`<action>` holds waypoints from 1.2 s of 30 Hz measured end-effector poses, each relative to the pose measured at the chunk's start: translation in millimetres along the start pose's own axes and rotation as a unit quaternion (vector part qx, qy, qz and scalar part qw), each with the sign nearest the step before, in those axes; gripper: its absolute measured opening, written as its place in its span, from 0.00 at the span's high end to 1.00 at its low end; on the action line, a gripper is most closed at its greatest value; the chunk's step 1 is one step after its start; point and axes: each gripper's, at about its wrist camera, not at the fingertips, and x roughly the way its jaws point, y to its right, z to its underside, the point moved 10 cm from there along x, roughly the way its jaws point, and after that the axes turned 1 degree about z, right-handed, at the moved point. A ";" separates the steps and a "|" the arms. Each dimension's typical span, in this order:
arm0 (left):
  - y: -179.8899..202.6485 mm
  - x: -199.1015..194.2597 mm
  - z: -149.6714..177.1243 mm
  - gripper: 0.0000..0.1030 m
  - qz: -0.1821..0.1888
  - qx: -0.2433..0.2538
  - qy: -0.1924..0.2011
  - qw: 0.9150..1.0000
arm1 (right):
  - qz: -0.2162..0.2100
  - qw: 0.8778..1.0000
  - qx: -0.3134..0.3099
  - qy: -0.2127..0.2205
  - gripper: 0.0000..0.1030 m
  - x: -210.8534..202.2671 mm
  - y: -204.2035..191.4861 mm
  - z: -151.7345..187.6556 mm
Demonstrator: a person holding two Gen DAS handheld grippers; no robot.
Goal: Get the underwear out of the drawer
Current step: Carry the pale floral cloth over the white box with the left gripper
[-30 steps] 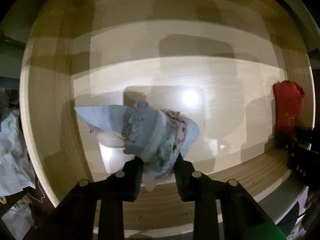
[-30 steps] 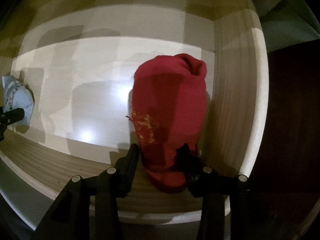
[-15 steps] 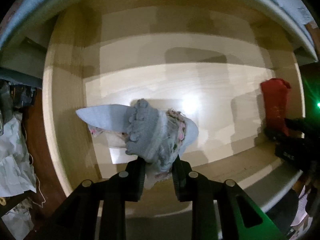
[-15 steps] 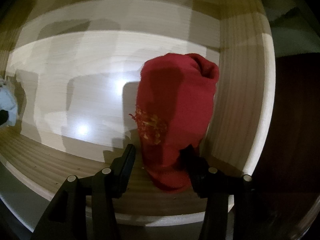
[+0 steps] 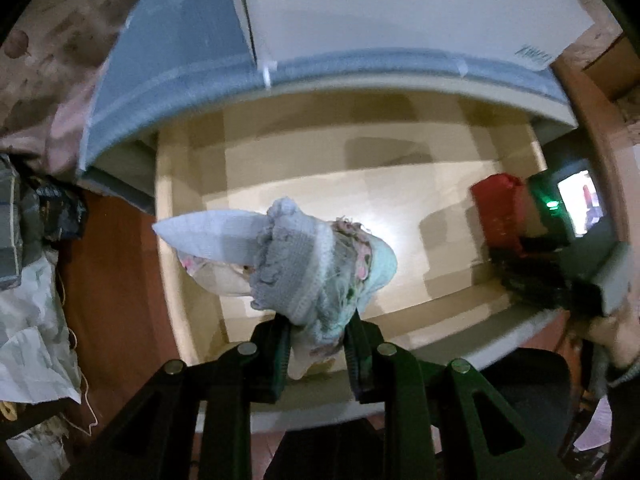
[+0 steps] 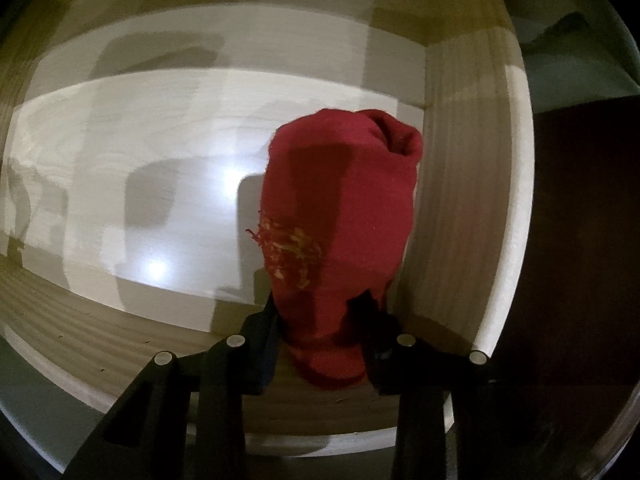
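My left gripper [image 5: 316, 332] is shut on a bundle of pale blue and floral underwear [image 5: 296, 256] and holds it above the open light-wood drawer [image 5: 180, 184], near its left side. My right gripper [image 6: 320, 320] is shut on red underwear [image 6: 340, 200] with a yellow embroidered patch, low inside the drawer [image 6: 460, 200] against its right wall. The red underwear [image 5: 498, 212] and the right gripper also show at the right of the left wrist view.
A grey-blue cabinet top [image 5: 168, 72] with a white sheet [image 5: 400, 4] on it sits above the drawer. Crumpled white paper [image 5: 32, 340] and a brown floor [image 5: 112, 280] lie left of the drawer. The drawer's front rim [image 6: 280, 432] runs just below my right fingers.
My left gripper has risen and pulled back with the pale blue bundle, so the cabinet top came into view. My right gripper has closed onto the red underwear.
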 end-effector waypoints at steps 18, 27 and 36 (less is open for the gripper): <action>28.3 -173.2 -54.1 0.78 -0.008 0.052 0.206 0.977 | -0.004 1.000 0.014 0.018 0.71 -6.7 5.7 11.5; 26.2 -195.1 -128.0 0.77 -0.026 0.026 0.264 0.964 | -0.014 0.999 0.033 0.033 0.73 -8.8 10.2 14.8; 26.0 -156.8 -183.7 0.77 -0.051 0.029 0.246 0.967 | -0.019 0.998 0.034 0.038 0.72 -12.8 16.5 17.3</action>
